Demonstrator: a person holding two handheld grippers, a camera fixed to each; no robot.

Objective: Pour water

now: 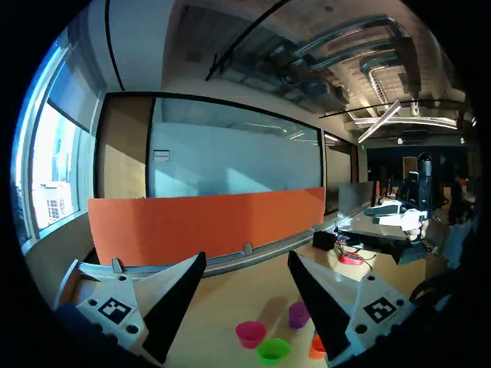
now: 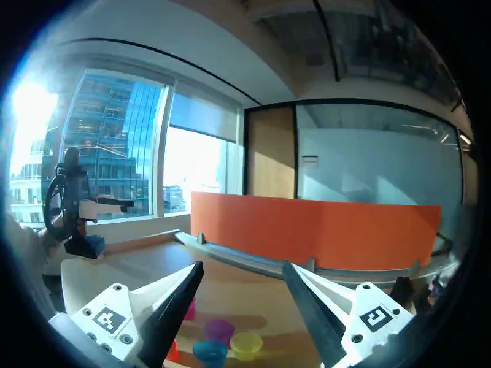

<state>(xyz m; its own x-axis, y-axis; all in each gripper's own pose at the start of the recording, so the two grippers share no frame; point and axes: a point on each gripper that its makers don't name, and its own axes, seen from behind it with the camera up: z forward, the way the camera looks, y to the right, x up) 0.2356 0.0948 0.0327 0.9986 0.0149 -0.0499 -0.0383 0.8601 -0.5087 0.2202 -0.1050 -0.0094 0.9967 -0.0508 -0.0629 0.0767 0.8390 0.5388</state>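
Wooden desk (image 1: 245, 294) with an orange divider (image 1: 208, 224) along its back edge, a frosted glass wall behind and windows off to the left: that's the left gripper view. The left gripper (image 1: 246, 254) has its fingers spread wide with nothing between them. The cups all sit low in the frame, below the fingertips. A pink cup (image 1: 250, 333) and a green cup (image 1: 272, 351) are close together in the gap. A purple cup (image 1: 299, 314) is just beside the right-hand finger, and an orange cup (image 1: 317, 347) is half hidden behind that finger. Over on the right, a hand (image 1: 418, 228) holds the right gripper (image 1: 370, 214) up above the desk, well apart from the cups.

Right gripper view: the desk (image 2: 245, 294) and divider (image 2: 319, 230) again, with sunlit windows on the left. The right gripper (image 2: 242, 264) is wide open too, and empty. Below its gap, the purple cup (image 2: 219, 329), a yellow cup (image 2: 246, 345) and a blue cup (image 2: 210, 351) are bunched together. The pink cup (image 2: 191, 308) peeks out from behind the left-hand finger. The orange cup (image 2: 173, 351) is low beside that finger, mostly covered. The left gripper (image 2: 131, 202) shows way off at the left edge, near the windows.
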